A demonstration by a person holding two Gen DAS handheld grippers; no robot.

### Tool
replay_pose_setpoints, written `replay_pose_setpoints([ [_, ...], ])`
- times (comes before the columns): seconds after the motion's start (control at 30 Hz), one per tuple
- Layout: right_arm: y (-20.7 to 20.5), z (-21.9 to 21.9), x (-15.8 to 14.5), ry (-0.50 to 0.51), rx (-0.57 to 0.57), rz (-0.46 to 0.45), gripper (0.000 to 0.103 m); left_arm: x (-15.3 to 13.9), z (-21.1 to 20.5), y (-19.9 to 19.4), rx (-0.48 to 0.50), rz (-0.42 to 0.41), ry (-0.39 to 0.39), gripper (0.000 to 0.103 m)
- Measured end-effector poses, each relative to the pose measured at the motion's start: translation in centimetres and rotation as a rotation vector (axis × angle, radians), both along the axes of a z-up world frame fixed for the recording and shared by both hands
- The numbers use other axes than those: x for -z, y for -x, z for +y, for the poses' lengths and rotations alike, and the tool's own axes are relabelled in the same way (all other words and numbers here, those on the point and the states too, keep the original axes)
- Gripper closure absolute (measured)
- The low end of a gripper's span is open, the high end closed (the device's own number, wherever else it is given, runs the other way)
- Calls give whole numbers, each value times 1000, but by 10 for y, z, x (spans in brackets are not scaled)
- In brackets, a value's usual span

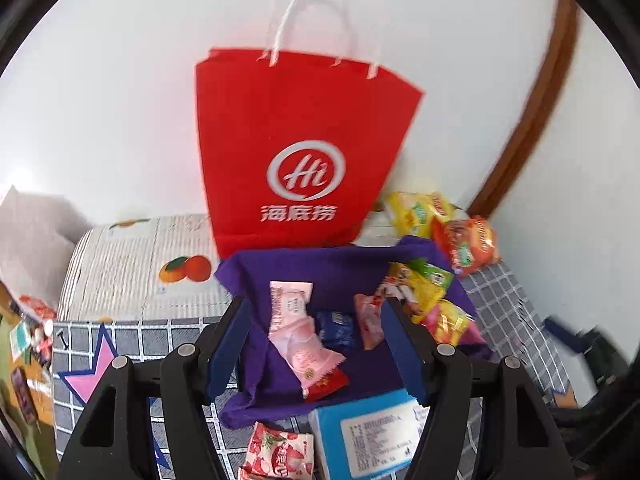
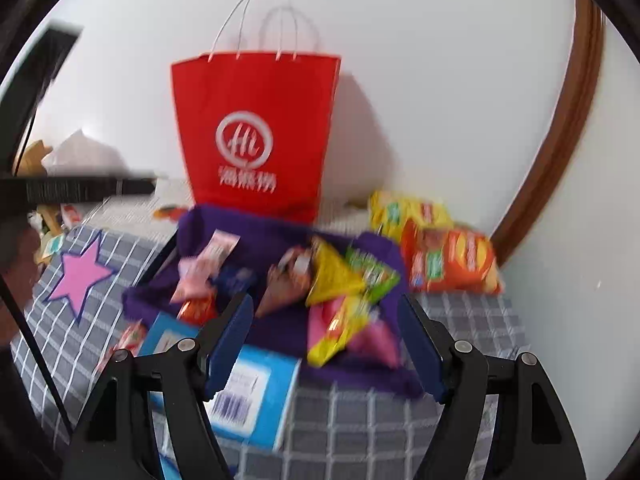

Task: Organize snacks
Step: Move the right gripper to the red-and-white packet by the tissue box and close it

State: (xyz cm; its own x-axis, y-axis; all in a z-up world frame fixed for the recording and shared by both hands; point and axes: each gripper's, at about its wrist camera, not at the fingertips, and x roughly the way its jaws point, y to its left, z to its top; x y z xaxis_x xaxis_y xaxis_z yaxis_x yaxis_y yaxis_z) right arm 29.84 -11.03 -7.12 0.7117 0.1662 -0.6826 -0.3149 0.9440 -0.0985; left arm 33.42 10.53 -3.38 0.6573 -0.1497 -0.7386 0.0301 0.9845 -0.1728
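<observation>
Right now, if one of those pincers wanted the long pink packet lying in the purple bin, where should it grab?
Probably across the narrow upper half of the pink packet, from above, one finger on each long edge. It lies flat on the purple bin, and its lower end overlaps a red sweet.

red bag (image 1: 296,140) blocks rear, purple tray (image 1: 320,264) open above

The red bag (image 2: 256,136) has blurry letters in the right view. The blue box (image 1: 368,436) is cut off.
</observation>
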Motion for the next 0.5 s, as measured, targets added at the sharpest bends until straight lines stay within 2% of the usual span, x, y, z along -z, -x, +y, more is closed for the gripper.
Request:
replay_pose_setpoints([
  [0.13, 30, -4, 17, -141, -10, 79, 30, -19, 1, 16, 4, -44, -30, 38],
  [0.23, 52, 5, 31, -202, -28, 121, 30, -34, 11, 31, -35, -66, -12, 38],
  [0.33, 70, 28, 47, -188, -53, 153, 29, -38, 20, 50, -12, -60, -3, 38],
  [0.4, 80, 44, 57, -201, -76, 177, 29, -36, 26, 63, -10, -60, -38, 34],
  [0.5, 96, 70, 73, -230, -131, 217, 29, -26, 44, 84, -52, -49, -99, 33],
])
